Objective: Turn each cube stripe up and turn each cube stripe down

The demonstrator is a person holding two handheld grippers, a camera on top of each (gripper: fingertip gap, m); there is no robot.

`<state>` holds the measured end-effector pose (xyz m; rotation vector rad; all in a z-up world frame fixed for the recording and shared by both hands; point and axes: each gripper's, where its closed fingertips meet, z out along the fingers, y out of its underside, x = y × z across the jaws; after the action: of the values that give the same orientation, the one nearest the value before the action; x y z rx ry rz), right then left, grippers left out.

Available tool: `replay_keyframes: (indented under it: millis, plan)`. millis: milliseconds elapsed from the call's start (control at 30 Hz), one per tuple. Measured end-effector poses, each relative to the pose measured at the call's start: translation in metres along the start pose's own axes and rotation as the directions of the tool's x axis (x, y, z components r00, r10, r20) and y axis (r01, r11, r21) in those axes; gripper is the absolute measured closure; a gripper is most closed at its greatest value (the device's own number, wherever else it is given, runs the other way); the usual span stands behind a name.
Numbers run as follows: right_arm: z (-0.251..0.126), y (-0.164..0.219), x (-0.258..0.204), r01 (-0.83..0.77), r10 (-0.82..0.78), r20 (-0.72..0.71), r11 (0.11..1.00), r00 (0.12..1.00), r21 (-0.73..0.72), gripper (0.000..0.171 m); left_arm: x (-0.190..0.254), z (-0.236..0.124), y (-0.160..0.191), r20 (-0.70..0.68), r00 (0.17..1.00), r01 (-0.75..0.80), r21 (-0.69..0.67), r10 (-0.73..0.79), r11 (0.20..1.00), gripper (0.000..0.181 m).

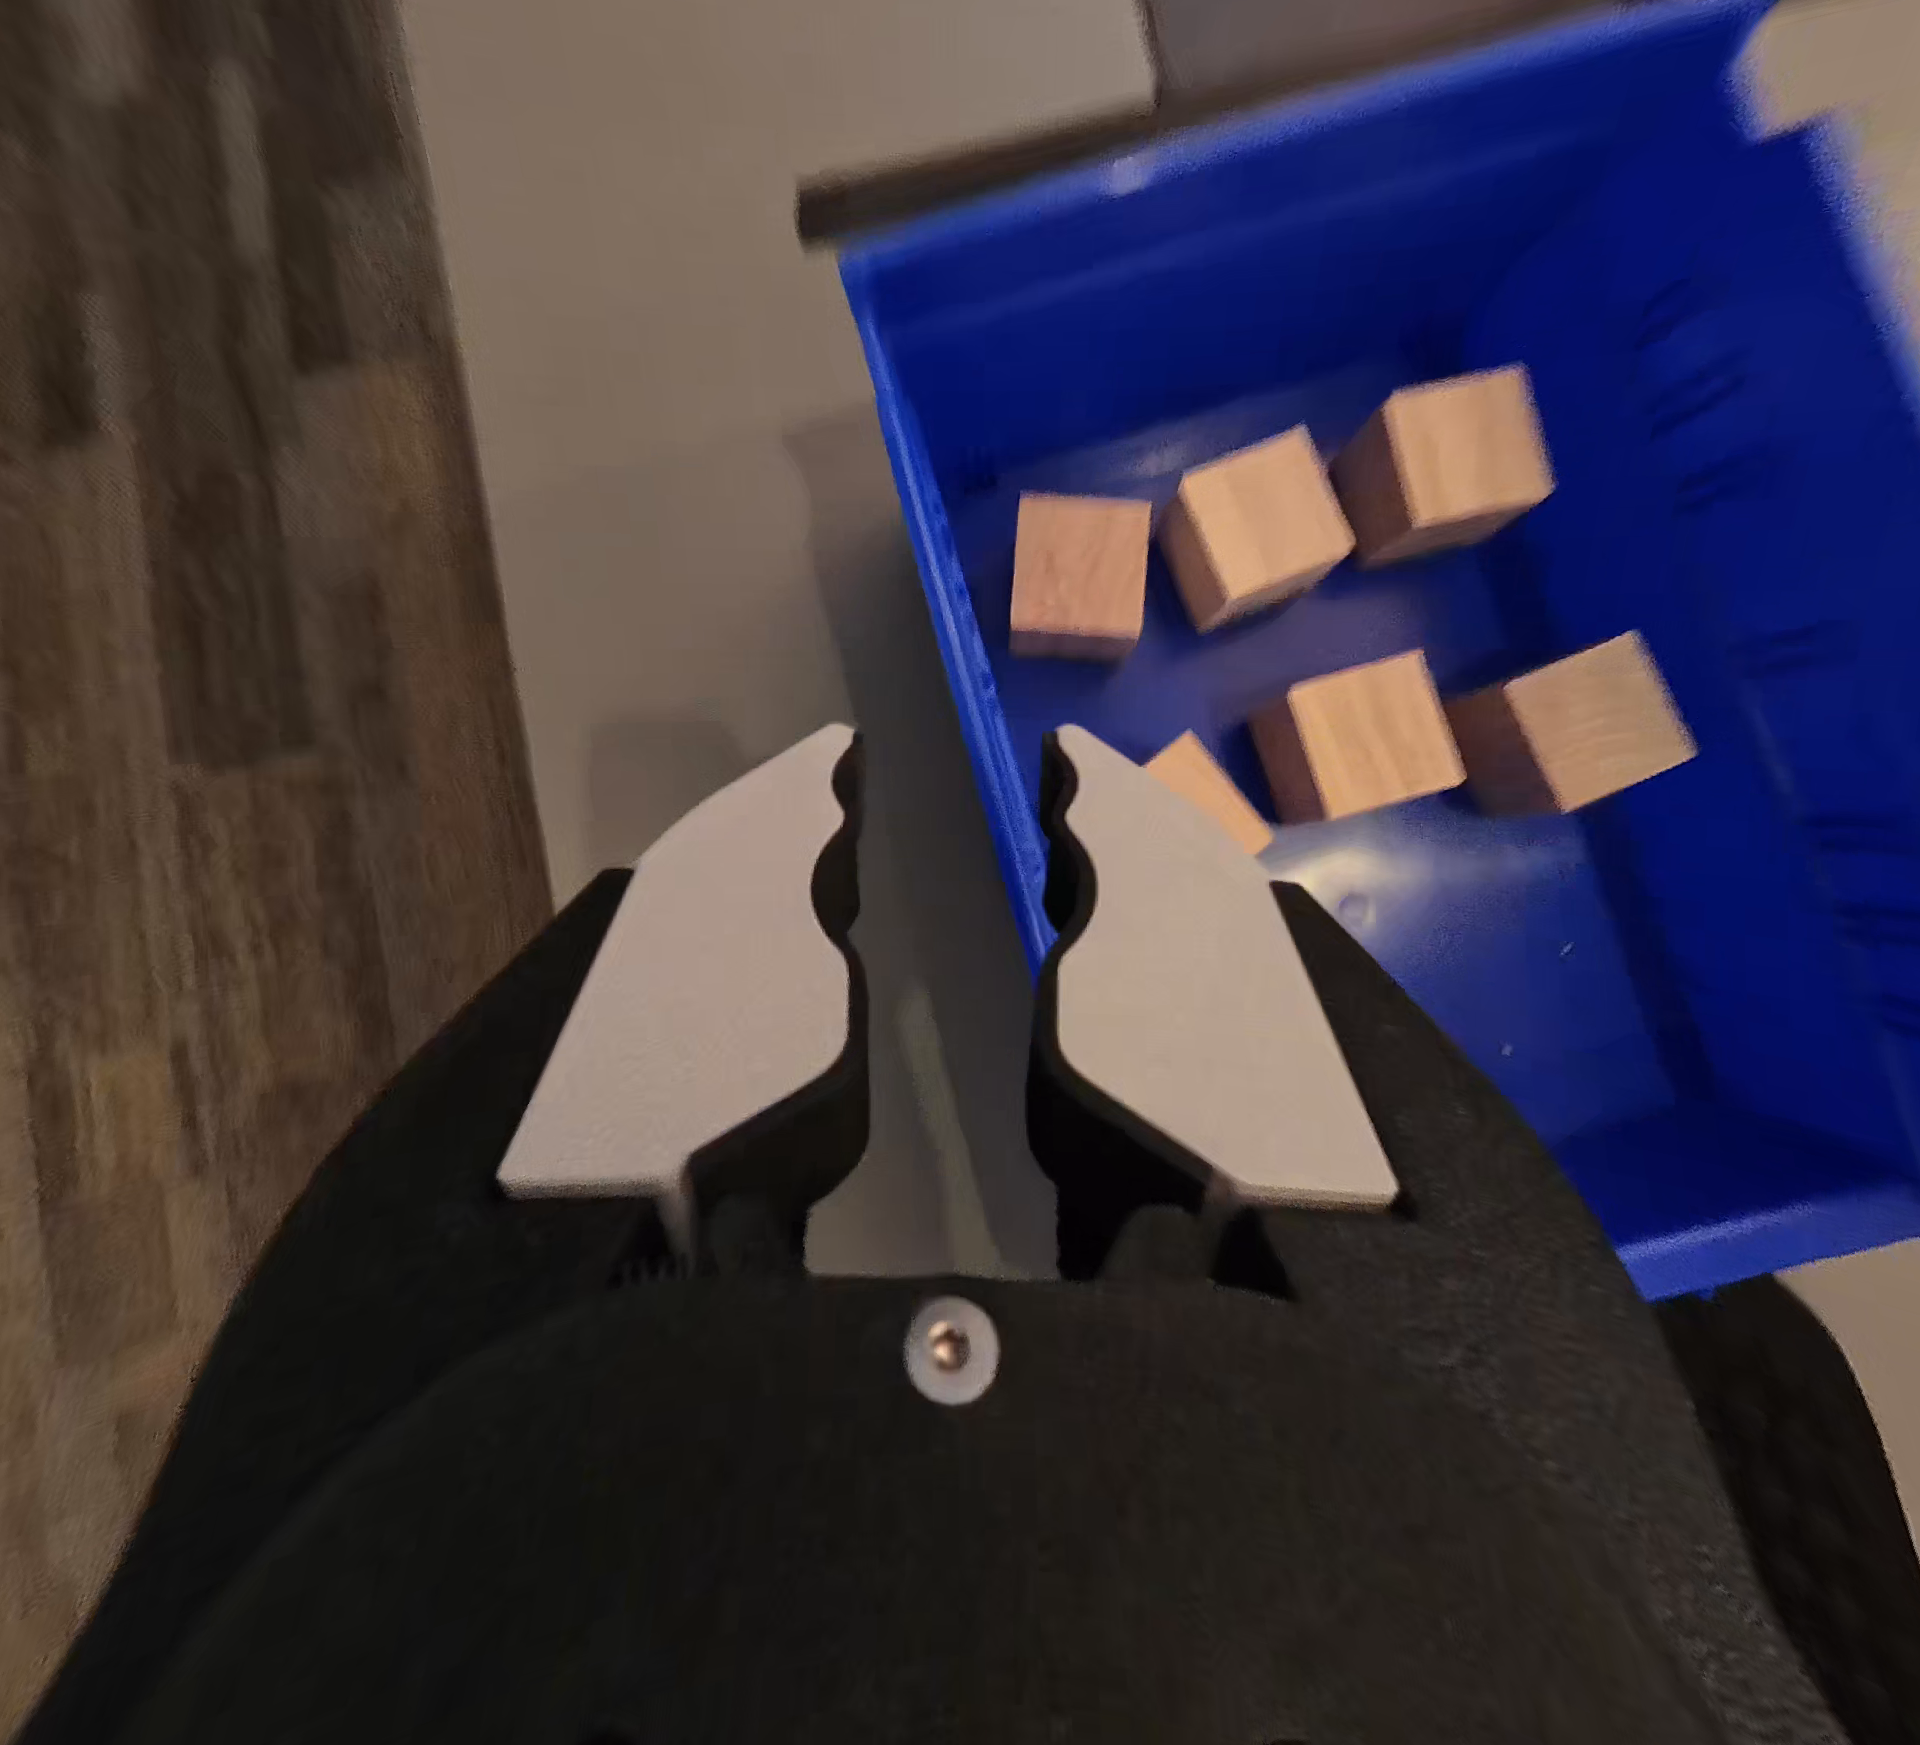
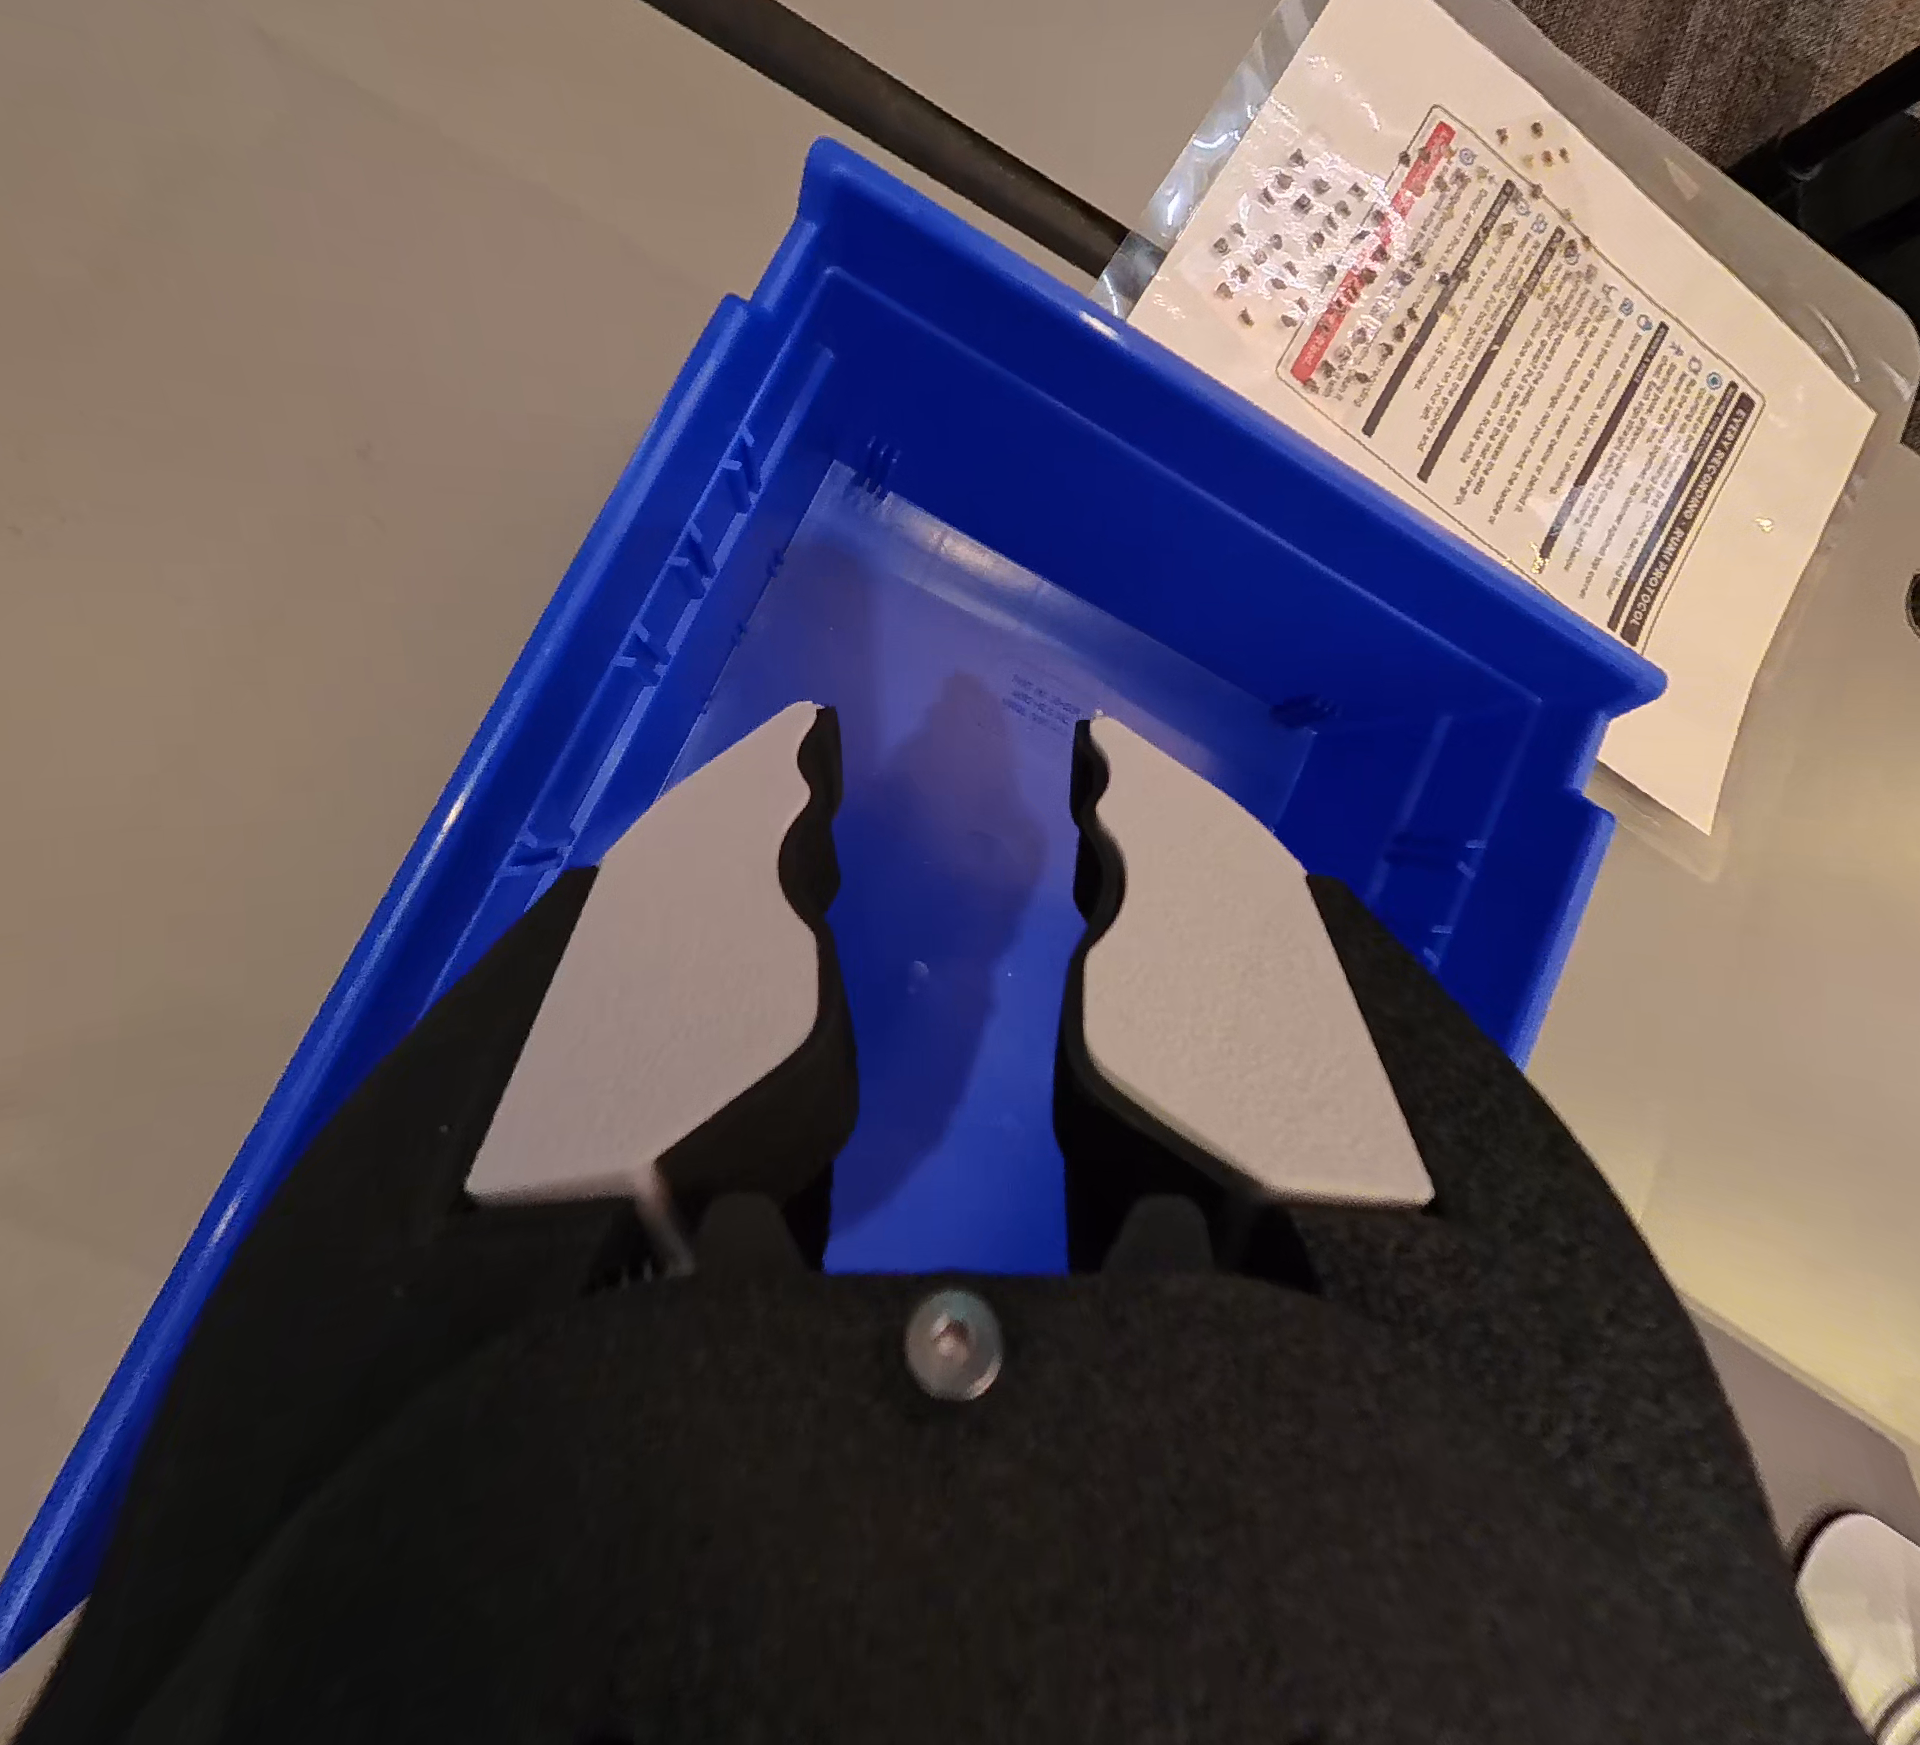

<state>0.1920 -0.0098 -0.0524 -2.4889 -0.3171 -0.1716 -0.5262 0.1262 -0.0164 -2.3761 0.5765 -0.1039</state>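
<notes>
In the left wrist view a blue plastic bin [image 1: 1195, 324] holds several plain wooden cubes [image 1: 1252, 542]; no stripe shows on their visible faces. My left gripper [image 1: 951, 750] is open and empty, over the bin's left wall, with one cube [image 1: 1210, 786] partly hidden behind its right finger. In the right wrist view my right gripper [image 2: 951, 724] is open and empty, above the bare floor of a blue bin [image 2: 1143, 448]. No cubes show in that view. The left wrist view is blurred.
The bins stand on a light grey table [image 2: 312, 345] with a dark seam [image 2: 727, 12]. A clear plastic bag with a printed sheet [image 2: 1507, 345] lies behind the bin on the right. A wood-pattern floor [image 1: 187, 552] lies past the table's left edge.
</notes>
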Motion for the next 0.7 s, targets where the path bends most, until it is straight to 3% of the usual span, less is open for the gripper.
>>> replay_keyframes:
  millis: [67,167,233,300,367,467,567,700]
  plan:
    - [0.000,0.000,0.000,0.003,-0.003,0.000,1.000,1.000,0.001,0.128,0.008,-0.034,-0.032,0.006,1.000,-0.025,0.206,0.024,0.978,0.147]
    - [0.000,0.000,-0.001,0.007,-0.007,0.001,1.000,1.000,0.001,0.128,0.037,-0.082,-0.069,-0.055,0.994,-0.057,0.505,0.097,0.861,0.143]
    - [0.000,0.000,-0.001,0.012,-0.012,0.005,1.000,1.000,-0.001,0.128,0.062,-0.097,-0.076,-0.077,0.972,-0.125,0.631,0.223,0.766,0.144]
    - [0.001,0.002,-0.001,0.012,-0.012,0.007,1.000,1.000,-0.007,0.128,0.087,-0.093,-0.069,-0.086,0.924,-0.220,0.675,0.372,0.704,0.148]
    - [0.002,0.003,-0.001,0.011,-0.011,0.011,1.000,1.000,-0.012,0.128,0.116,-0.073,-0.051,-0.184,0.842,-0.299,0.624,0.507,0.722,0.149]
    - [0.004,0.007,-0.002,0.010,-0.010,0.021,1.000,1.000,-0.027,0.128,0.144,-0.039,-0.021,-0.331,0.738,-0.406,0.478,0.588,0.779,0.137]
    - [0.006,0.010,-0.002,0.014,-0.013,0.025,0.999,1.000,-0.044,0.128,0.166,-0.005,0.000,-0.369,0.658,-0.557,0.350,0.657,0.754,0.129]
    - [0.008,0.012,-0.003,0.023,-0.020,0.037,0.998,0.999,-0.057,0.128,0.181,0.034,0.016,-0.378,0.618,-0.686,0.168,0.689,0.708,0.125]
